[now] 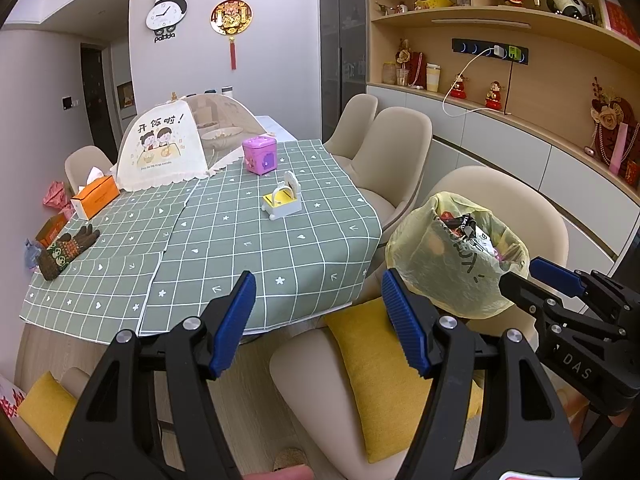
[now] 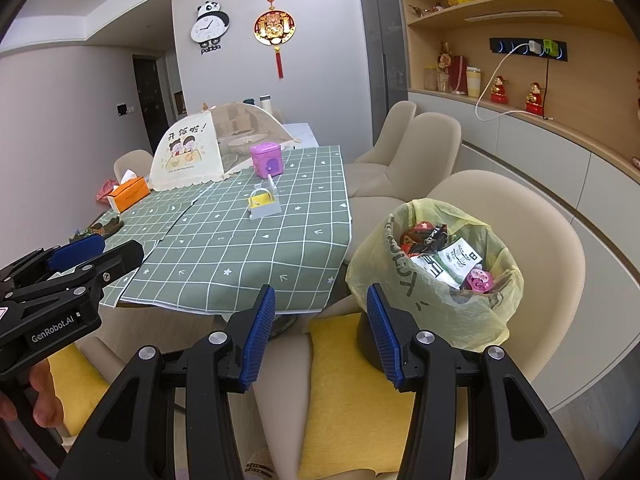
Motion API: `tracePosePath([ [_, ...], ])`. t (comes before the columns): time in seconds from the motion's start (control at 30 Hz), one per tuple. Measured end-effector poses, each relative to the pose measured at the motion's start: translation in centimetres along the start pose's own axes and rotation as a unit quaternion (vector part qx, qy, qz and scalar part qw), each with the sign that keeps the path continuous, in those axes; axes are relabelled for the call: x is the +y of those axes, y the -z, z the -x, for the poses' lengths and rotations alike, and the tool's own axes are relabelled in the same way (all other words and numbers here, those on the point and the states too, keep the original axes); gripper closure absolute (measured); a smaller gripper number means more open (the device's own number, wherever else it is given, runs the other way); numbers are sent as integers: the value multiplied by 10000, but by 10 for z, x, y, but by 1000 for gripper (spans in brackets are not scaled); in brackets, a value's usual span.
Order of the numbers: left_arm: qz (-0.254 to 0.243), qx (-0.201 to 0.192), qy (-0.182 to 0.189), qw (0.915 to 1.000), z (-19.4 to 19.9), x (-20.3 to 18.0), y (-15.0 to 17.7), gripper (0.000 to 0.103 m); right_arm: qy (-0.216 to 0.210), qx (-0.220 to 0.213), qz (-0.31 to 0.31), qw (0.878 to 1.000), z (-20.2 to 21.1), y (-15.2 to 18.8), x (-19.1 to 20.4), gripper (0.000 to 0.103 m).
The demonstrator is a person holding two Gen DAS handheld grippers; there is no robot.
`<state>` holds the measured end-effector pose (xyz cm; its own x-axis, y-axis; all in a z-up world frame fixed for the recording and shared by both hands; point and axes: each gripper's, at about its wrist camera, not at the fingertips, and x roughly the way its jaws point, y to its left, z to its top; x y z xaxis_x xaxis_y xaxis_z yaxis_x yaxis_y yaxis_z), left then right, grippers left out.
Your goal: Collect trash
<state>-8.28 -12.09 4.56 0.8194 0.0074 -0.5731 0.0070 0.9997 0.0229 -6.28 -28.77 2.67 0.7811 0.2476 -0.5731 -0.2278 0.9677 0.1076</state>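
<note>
A small dark bin lined with a yellow bag (image 2: 404,280) stands on a yellow cushion on a beige chair, right of the table. Several wrappers (image 2: 444,256) lie inside it. In the left wrist view the same bag (image 1: 440,264) sits just right of my left gripper (image 1: 320,320), which is open and empty over the table's near edge. My right gripper (image 2: 320,332) is also open with nothing between its blue pads, and the bin is just beyond its right finger. Each gripper shows in the other's view: the right gripper (image 1: 534,276) beside the bag, the left gripper (image 2: 106,250) at the left.
The green checked tablecloth (image 1: 240,248) carries a purple box (image 1: 260,156), a small yellow-and-white desktop bin (image 1: 282,200), a mesh food cover (image 1: 160,144), an orange tissue box (image 1: 96,196) and a knitted glove (image 1: 66,250). Beige chairs (image 1: 384,152) line the right side, with shelving behind them.
</note>
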Motion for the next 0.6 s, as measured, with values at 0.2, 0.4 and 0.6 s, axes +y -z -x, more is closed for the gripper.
tracePosePath([
  [0.2,-17,13,-11,10000,-1,-1,0,41,-24,-60,-15,10000,4,0,1,58],
  [0.4,-61,2,-25,10000,-1,-5,2,41,-11,-113,-39,9999,7,-2,-2,58],
  [0.6,-57,48,-17,10000,-3,-6,3,41,15,-151,-52,9999,10,-3,-3,58],
])
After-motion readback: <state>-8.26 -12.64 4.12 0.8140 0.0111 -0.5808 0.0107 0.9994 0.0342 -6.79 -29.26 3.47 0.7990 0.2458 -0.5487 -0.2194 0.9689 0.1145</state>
